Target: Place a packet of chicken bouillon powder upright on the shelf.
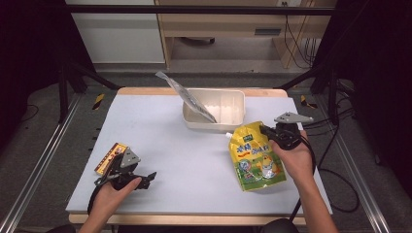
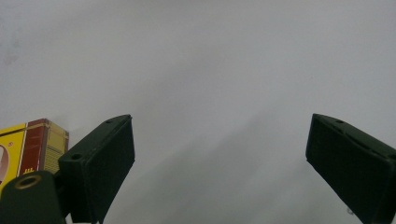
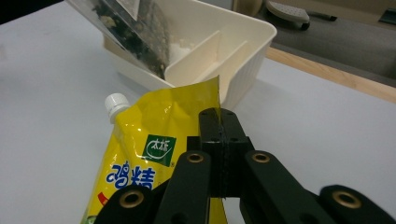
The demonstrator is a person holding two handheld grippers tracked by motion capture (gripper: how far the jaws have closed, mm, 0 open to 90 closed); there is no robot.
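Note:
A yellow spouted pouch (image 1: 255, 156) with a white cap (image 3: 116, 104) hangs tilted over the right part of the grey mat, its lower end near the surface. My right gripper (image 1: 266, 130) is shut on the pouch's upper right edge (image 3: 212, 100), the thin film pinched between the jaws. The cream divided bin (image 1: 228, 108) stands just beyond it, with a silvery clear packet (image 1: 187, 96) leaning out over its left rim. My left gripper (image 1: 148, 177) rests low at the front left, jaws wide apart over bare mat (image 2: 219, 140), nothing between them. A yellow-and-red box (image 1: 110, 157) lies beside it.
The grey mat (image 1: 194, 160) covers a wooden table (image 1: 145, 91). Black frame rails run along both sides, and cables trail on the floor at the right. A wooden desk stands behind the table.

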